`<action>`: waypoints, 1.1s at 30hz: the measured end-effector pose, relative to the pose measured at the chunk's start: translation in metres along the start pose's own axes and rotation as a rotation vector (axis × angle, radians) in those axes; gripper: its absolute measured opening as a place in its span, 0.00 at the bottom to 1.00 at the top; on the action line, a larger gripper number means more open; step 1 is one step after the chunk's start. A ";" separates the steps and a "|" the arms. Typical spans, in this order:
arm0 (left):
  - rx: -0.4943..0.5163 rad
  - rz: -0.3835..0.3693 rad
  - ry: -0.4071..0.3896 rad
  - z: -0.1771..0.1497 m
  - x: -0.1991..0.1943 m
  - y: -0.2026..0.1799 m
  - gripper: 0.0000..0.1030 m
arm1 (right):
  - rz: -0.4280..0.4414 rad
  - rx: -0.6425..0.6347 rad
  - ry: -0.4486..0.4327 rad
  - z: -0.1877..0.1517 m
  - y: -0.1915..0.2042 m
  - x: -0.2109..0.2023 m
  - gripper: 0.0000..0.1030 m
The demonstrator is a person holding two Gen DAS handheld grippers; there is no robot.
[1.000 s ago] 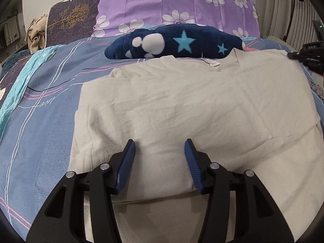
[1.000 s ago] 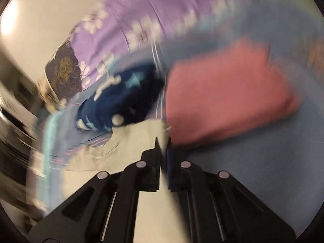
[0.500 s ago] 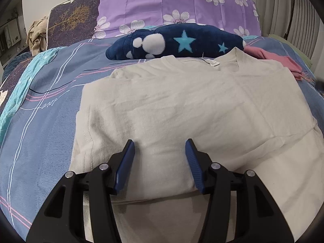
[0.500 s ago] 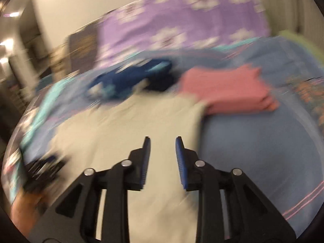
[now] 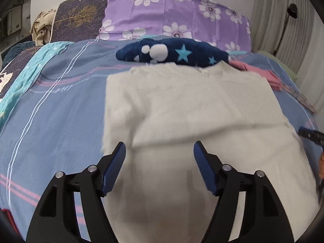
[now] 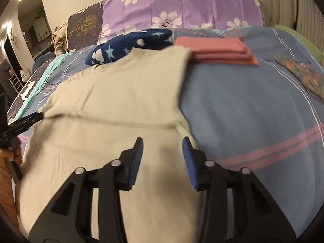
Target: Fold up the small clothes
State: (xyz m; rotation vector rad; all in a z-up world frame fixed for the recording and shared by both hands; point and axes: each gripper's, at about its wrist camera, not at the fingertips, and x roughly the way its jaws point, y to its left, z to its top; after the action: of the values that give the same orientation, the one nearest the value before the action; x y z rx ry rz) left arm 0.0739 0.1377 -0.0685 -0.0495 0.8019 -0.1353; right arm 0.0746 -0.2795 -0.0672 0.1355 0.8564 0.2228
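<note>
From the left wrist view, the left gripper (image 5: 159,148) angles down over the near part of a cream T-shirt (image 5: 188,109). Its jaws have just been opening and stand wide, with nothing pinched between the ribbed blue pads (image 5: 203,168); only the shirt lies below them. The shirt is soft, matte knit, lying flat on the bed (image 5: 60,105) with its sleeves folded in, neck hole away from the camera; a small white neck label shows, too blurred to read. Beyond the collar lies a fleecy navy garment (image 5: 172,52) with stars, and a pink folded cloth (image 5: 261,75) lies to the right.

From the right wrist view, the right gripper (image 6: 162,150) tilts down over the shirt's (image 6: 121,93) right edge. Its jaws have just been opening and stand moderately apart, holding nothing. The pink cloth (image 6: 218,49) is a neat stacked rectangle, its near left corner under the shirt's shoulder. At far left a hand (image 6: 12,154) holds the left gripper's black handle.
</note>
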 end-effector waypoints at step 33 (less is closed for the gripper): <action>-0.044 -0.420 0.108 -0.161 -0.111 0.015 0.52 | 0.520 0.257 0.110 -0.144 -0.044 -0.084 0.40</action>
State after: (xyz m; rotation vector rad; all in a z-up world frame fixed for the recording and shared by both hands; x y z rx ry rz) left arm -0.1161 0.1687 -0.1026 -0.2538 0.8940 -0.5207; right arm -0.0822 -0.3390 -0.1080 0.5929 0.9465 0.6107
